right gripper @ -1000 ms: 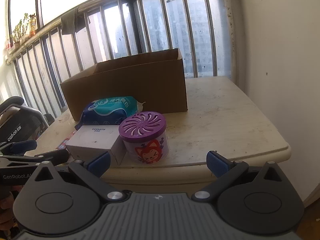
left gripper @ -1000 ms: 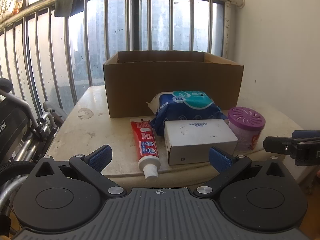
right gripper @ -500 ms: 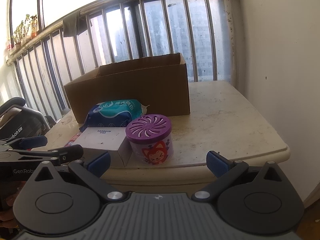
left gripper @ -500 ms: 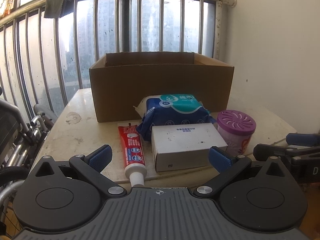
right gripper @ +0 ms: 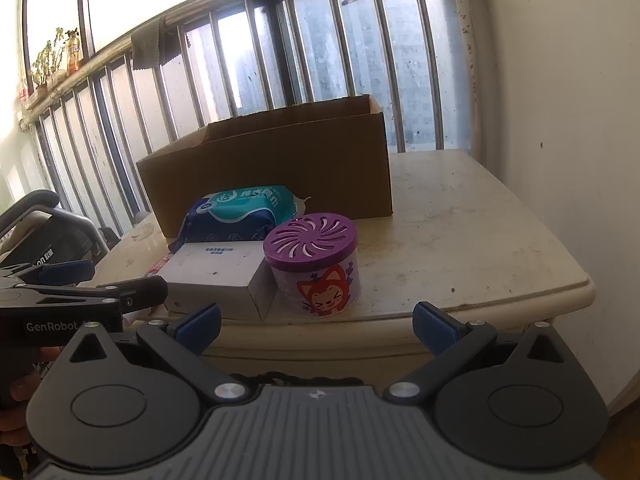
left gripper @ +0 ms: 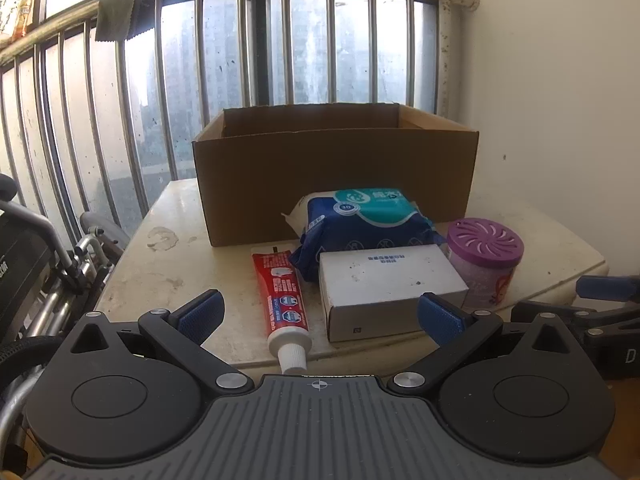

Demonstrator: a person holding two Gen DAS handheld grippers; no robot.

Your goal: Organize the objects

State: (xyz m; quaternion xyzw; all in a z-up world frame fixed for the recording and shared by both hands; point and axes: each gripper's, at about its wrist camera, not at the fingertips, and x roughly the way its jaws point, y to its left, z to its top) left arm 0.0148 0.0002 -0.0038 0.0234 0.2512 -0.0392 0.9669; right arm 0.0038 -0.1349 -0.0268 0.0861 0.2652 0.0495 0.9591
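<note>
While nothing is gripped yet, the open brown cardboard box (left gripper: 336,172) sits farthest ahead of both grippers on the cream tabletop (right gripper: 460,240), top open, likely the drop target. Nearer: blue-and-teal soft wipes pack (left gripper: 360,220) against the box front, white rectangular carton (left gripper: 390,288) just in front of it. Purple-lidded round air-freshener tub (right gripper: 316,268) touches the carton, dead ahead of the right gripper (right gripper: 316,326). Red toothpaste tube (left gripper: 285,300) lies cap-first toward the left gripper (left gripper: 320,316). Both grippers' jaws are spread wide, empty, short of the table edge, lined up for first picks.
</note>
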